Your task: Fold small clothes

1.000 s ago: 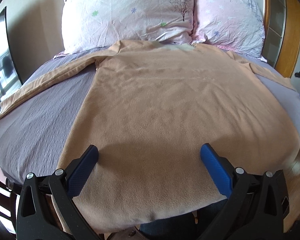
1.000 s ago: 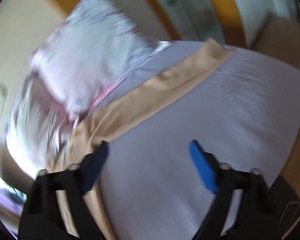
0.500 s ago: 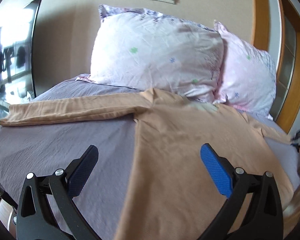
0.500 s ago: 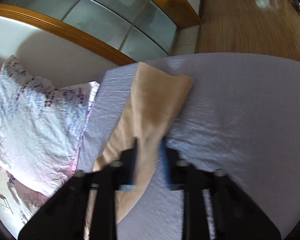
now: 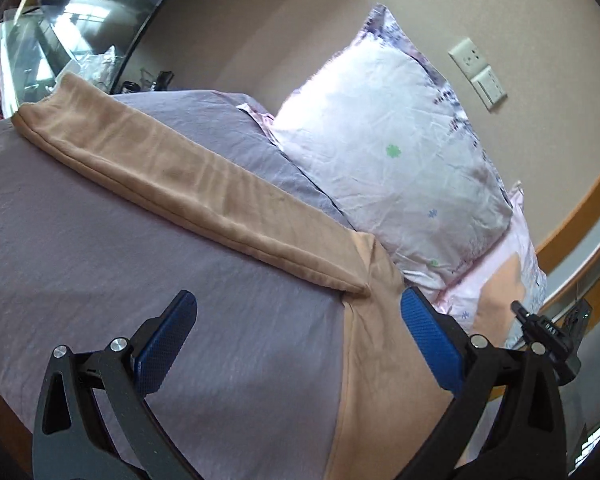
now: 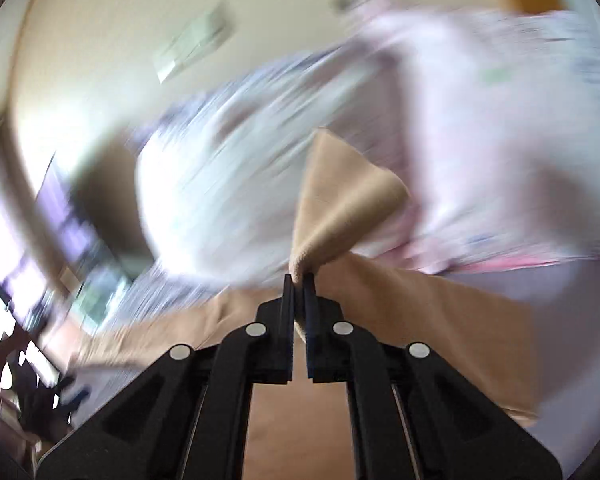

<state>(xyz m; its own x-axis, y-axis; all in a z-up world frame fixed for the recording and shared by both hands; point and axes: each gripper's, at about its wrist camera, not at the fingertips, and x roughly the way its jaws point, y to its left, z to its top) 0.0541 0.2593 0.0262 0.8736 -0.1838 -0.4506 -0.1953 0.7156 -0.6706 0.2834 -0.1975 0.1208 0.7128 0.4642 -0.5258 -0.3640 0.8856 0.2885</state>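
So with the right claw (image 6: 298, 280) pinched on the tan shirt's (image 5: 380, 368) sleeve (image 6: 340, 196) near the bed's (image 5: 100, 272) pillow end, I'd lay it flat across the body before the wide-open left claw (image 5: 296, 332) grabs the other sleeve (image 5: 172, 172).

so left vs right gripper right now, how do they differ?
The left gripper is open with nothing between its jaws; the right gripper is shut on a sleeve of the tan shirt. The left hangs over the sheet by the other sleeve, which lies flat; the right's sleeve is lifted. Both have blue pads.
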